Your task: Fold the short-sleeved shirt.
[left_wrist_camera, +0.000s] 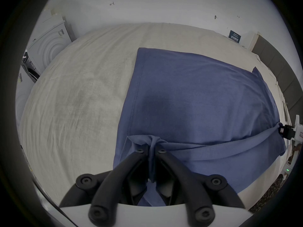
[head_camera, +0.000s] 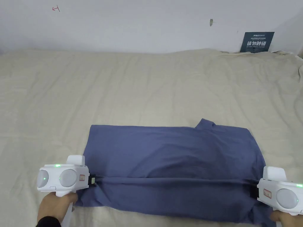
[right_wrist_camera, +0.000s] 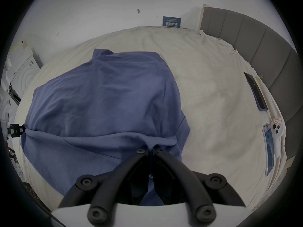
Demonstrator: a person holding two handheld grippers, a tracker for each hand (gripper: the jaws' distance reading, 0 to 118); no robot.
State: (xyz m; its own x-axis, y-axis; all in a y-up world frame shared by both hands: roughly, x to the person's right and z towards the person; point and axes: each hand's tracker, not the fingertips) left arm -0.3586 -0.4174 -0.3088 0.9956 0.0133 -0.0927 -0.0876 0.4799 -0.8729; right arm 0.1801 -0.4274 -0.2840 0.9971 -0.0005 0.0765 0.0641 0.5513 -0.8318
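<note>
Pinching the cloth hard, the left tool [left_wrist_camera: 151, 150] has its 2 jaws closed on a bunched bit of the blue shirt [head_camera: 174, 156] at its left edge, and the right tool [right_wrist_camera: 150, 149] is clamped the same way on the opposite edge. Between them the fabric runs as 1 taut ridge across the near part of the shirt, which lies spread on the bed [head_camera: 142, 88], close to the near side. I'd guess this is a lengthwise fold, so lift both ends level, keep that line tight, and lay it over evenly without dragging the bottom layer.
</note>
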